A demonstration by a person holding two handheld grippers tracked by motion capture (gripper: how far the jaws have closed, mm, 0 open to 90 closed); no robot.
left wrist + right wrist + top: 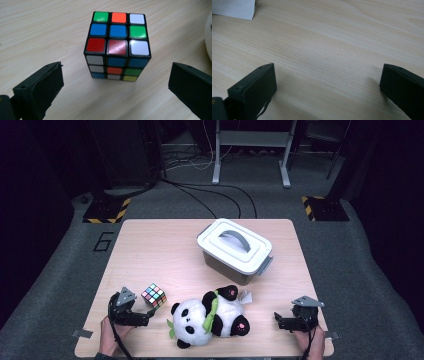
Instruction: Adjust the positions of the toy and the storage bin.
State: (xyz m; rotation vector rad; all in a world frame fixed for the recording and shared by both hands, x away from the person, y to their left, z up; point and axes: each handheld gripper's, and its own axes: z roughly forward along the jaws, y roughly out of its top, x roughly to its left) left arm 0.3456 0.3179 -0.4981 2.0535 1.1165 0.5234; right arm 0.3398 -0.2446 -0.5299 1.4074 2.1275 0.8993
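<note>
Rubik's cube [117, 47] sits at 12 o'clock ahead of the wide-open, empty left tool [116, 82]; next, advance and close around it.

My lab | carpet [350, 260] | hazard-taped stand bases [106, 210] | loose cables [210, 195] | numbered table [150, 250]

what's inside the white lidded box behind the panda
Cannot tell: the white lid is shut on the box, covering its inside. Only its grey handle lies on top.
</note>
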